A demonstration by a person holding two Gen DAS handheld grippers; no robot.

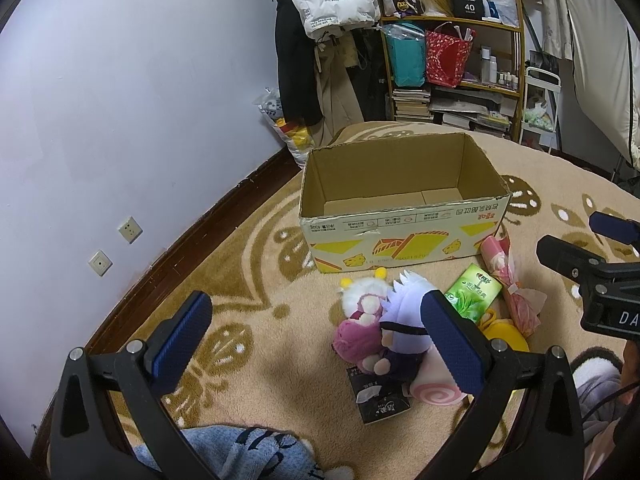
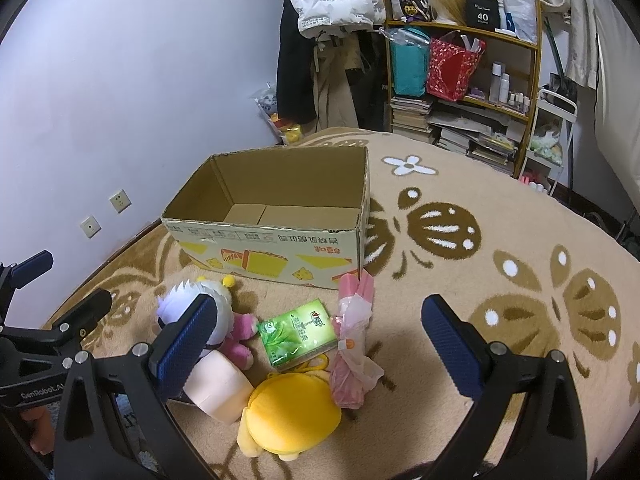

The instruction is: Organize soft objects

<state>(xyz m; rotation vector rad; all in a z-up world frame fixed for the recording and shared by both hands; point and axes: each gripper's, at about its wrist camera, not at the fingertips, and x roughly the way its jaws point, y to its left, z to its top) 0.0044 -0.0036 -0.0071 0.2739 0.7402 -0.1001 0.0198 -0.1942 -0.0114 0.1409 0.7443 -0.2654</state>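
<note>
An open, empty cardboard box (image 1: 404, 232) (image 2: 276, 248) stands on the beige carpet. In front of it lies a pile: a white-haired purple plush doll (image 1: 404, 312) (image 2: 188, 296), a pink plush (image 1: 356, 336) (image 2: 238, 344), a pink swirl roll cushion (image 1: 436, 390) (image 2: 218, 384), a yellow plush (image 1: 506, 336) (image 2: 292, 408), a green tissue pack (image 1: 474, 292) (image 2: 296, 334), a black tissue pack (image 1: 378, 394) and a pink folded umbrella (image 1: 508, 284) (image 2: 354, 344). My left gripper (image 1: 320, 344) is open above the pile's left side. My right gripper (image 2: 320, 340) is open above the tissue pack and umbrella; it also shows in the left wrist view (image 1: 588, 248).
A lilac wall with two sockets (image 1: 130, 229) runs along the left. Hanging coats (image 1: 300, 48) and a cluttered wooden shelf (image 1: 452, 60) stand behind the box. A white cart (image 1: 540, 104) is at the back right. A blue towel (image 1: 248, 452) lies near me.
</note>
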